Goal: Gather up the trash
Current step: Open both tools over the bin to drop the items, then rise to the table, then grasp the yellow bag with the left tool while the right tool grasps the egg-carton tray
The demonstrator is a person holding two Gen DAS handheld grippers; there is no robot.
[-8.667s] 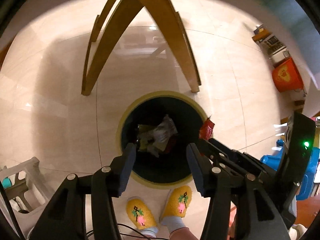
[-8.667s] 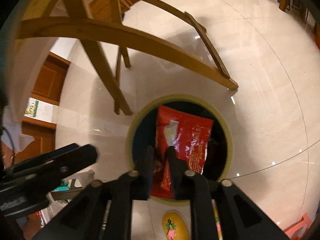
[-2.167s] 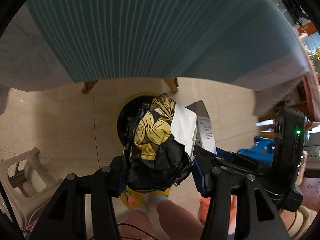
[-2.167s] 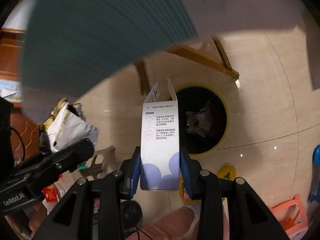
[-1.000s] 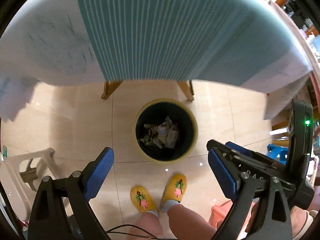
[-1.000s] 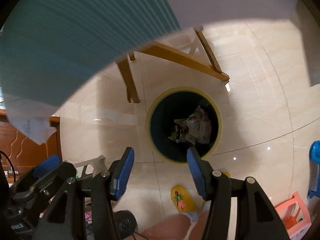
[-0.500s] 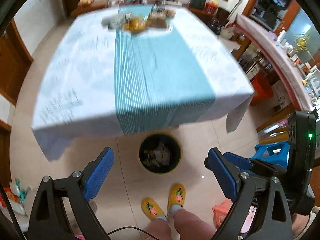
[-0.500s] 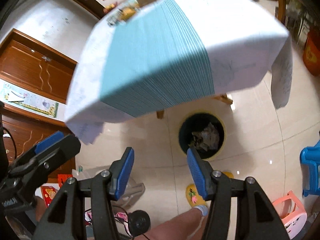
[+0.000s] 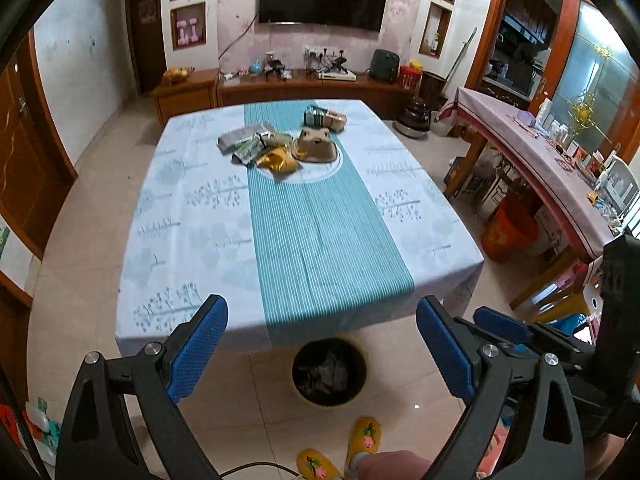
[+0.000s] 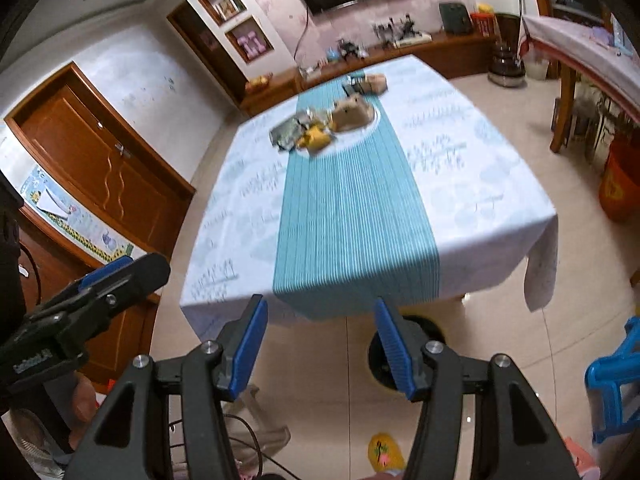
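Observation:
Several pieces of trash lie at the far end of the table point(image 9: 200, 236): a brown paper bag point(image 9: 316, 146), a yellow wrapper point(image 9: 278, 160), a silver packet point(image 9: 240, 140) and a green packet point(image 9: 318, 116). The same pile point(image 10: 324, 126) shows blurred in the right wrist view. A black bin with a yellow rim point(image 9: 329, 372) stands on the floor under the table's near edge, with crumpled wrappers inside. My left gripper point(image 9: 322, 344) hangs open and empty above the bin. My right gripper point(image 10: 320, 344) is open too, with nothing between its blue pads; the bin point(image 10: 384, 364) is partly hidden behind its right finger.
A white cloth with a teal striped runner point(image 9: 324, 240) covers the table. A person's yellow slippers point(image 9: 362, 438) stand just before the bin. A long side table point(image 9: 532, 148) and an orange bucket point(image 9: 508, 236) are on the right. A blue stool point(image 10: 616, 380) sits at the right.
Both grippers rose from bin level to above the tabletop and tilted up, so the trash pile and the room came into view. Their jaws stayed open and empty.

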